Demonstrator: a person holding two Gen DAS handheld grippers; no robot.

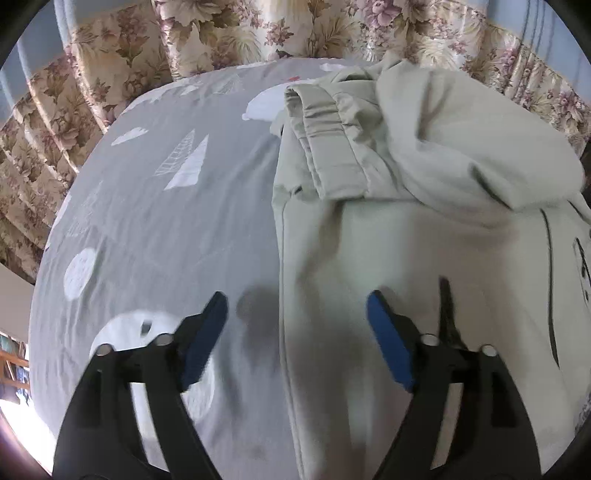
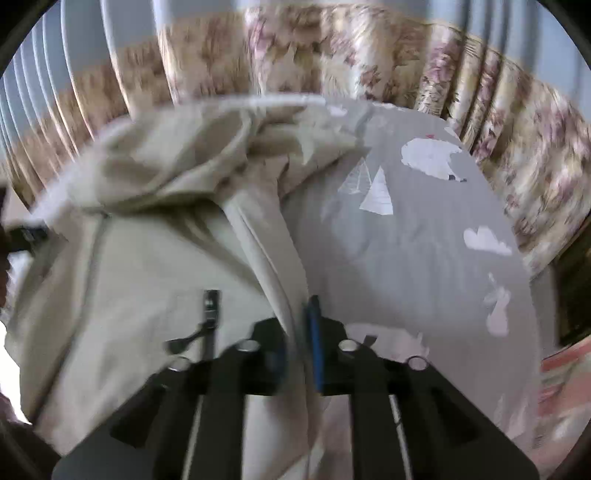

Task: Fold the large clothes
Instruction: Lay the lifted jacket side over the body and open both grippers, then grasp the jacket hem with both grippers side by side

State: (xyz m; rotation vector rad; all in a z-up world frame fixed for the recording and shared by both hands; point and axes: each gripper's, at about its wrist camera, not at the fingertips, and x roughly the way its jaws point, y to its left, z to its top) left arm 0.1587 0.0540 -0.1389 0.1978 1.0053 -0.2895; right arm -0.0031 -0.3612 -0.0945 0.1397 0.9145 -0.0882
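Observation:
A large pale beige hooded jacket (image 1: 424, 240) lies on a grey bed sheet (image 1: 166, 221) with white prints. Its sleeve with a ribbed cuff (image 1: 325, 140) is folded across the body. My left gripper (image 1: 295, 314) is open, its blue pads straddling the jacket's left side edge just above the cloth. In the right wrist view the jacket (image 2: 147, 277) fills the left half, with a black zipper pull (image 2: 210, 306). My right gripper (image 2: 299, 325) is shut on the jacket's right edge, which runs up between the pads.
Floral curtains (image 1: 221, 33) hang behind the bed in both views (image 2: 498, 122). The grey sheet (image 2: 424, 258) extends right of the jacket in the right wrist view. A pink striped cloth (image 2: 565, 369) shows at the far right edge.

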